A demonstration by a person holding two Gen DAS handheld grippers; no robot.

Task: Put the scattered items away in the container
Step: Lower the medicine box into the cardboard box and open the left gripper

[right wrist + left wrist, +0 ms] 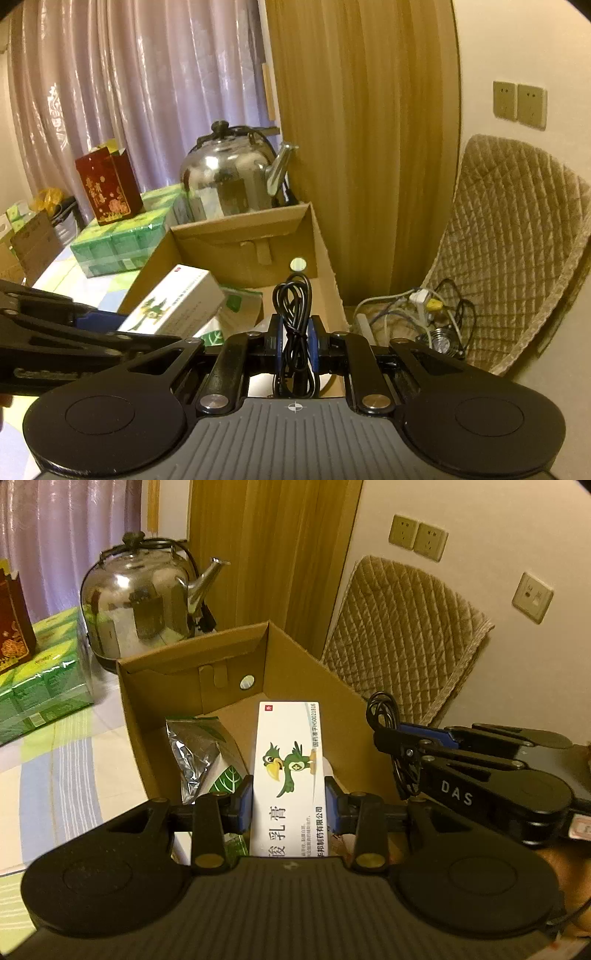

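An open cardboard box stands on the table. My left gripper is shut on a white ointment box with a green bird, held over the cardboard box's near side. In the right wrist view that ointment box shows at the left. My right gripper is shut on a coiled black cable, held above the box's right side. The left wrist view shows the cable pinched in the right gripper. A silver foil packet with a green leaf print lies inside the box.
A steel kettle stands behind the box. Green tissue packs with a red carton on top sit to the left. A quilted chair and a tangle of wires are to the right.
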